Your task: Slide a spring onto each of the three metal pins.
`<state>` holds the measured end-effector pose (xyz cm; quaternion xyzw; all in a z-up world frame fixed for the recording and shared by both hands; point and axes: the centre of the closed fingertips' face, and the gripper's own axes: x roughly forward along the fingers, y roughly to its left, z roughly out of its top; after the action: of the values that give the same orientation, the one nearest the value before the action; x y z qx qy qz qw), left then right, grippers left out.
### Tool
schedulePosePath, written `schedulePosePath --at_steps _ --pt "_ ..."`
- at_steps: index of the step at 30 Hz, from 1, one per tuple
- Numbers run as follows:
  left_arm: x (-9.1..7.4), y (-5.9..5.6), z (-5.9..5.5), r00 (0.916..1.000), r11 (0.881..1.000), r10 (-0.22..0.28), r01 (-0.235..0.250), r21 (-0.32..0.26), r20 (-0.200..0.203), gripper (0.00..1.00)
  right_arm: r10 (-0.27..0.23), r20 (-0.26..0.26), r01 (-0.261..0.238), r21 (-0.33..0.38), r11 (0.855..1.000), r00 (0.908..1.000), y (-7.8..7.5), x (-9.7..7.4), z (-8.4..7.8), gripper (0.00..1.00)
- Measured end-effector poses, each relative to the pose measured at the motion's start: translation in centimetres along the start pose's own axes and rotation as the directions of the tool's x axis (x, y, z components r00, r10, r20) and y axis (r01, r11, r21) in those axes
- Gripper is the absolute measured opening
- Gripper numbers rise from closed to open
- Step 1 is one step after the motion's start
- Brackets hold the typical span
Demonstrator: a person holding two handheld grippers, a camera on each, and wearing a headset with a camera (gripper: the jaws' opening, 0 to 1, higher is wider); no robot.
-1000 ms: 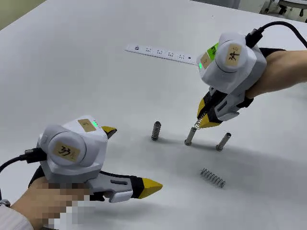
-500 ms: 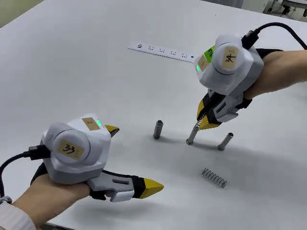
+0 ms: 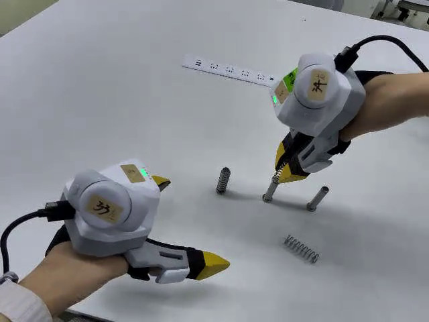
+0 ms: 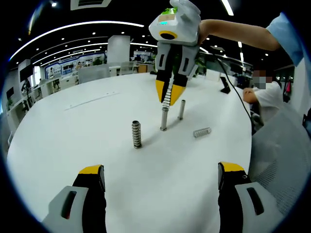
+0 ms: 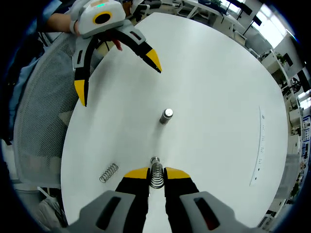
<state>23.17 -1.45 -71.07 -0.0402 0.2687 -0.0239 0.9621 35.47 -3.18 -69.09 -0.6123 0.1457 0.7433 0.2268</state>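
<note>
**One pin done, second spring at the pin top, one more to go**

The task is about one third finished. The first pin (image 3: pixel 223 181) already carries its spring, which covers it almost to the top. The right gripper (image 3: pixel 284 176) has its jaws clenched on the second spring (image 5: pixel 156 175) and holds it nearly upright above the middle pin (image 3: pixel 270 192). The lower end of this spring seems to meet the pin top, but I judge that it is not yet slid down. The third pin (image 3: pixel 317 198) stands bare, just beside the middle one. The loose spring (image 3: pixel 300 248) for it lies flat on the white table (image 3: pixel 100 100), near this pin.

The left gripper (image 3: pixel 189 223) hangs low over the table, well apart from the pins, with jaws wide and nothing between them.

For writing: the sticker (image 3: pixel 104 208) on the left gripper has a handwritten "33". The mark on the right gripper's sticker is not readable to me. The power strip (image 3: pixel 231 70) shows no clear brand.
</note>
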Motion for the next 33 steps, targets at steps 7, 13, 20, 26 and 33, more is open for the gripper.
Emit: schedulePosePath --at_steps 7,13,20,26,33 --pt "0.0 -0.1 -0.2 0.9999 1.0 -0.002 0.002 0.012 -0.011 0.98 0.018 -0.029 -0.019 -0.017 1.0 0.9994 0.0 1.3 -0.3 0.13" --pt "0.0 -0.1 -0.2 0.9999 1.0 -0.006 0.006 0.012 -0.01 0.99 0.029 -0.044 -0.03 -0.025 0.999 0.9986 -0.1 2.1 -0.4 0.13" --pt "0.0 -0.1 -0.2 1.0 1.0 -0.008 0.008 0.013 -0.006 0.99 0.043 -0.057 -0.044 -0.025 0.999 0.9975 0.1 3.2 -0.6 0.13" --pt "0.1 0.0 -0.2 1.0 1.0 -0.006 0.006 0.01 -0.007 0.99 0.046 -0.051 -0.047 -0.018 0.999 0.9976 0.2 3.9 -0.7 0.13" --pt "0.1 0.0 -0.2 0.9999 1.0 -0.009 0.009 0.007 -0.009 0.99 0.042 -0.04 -0.043 -0.013 0.999 0.9983 0.3 4.3 -0.7 0.13"
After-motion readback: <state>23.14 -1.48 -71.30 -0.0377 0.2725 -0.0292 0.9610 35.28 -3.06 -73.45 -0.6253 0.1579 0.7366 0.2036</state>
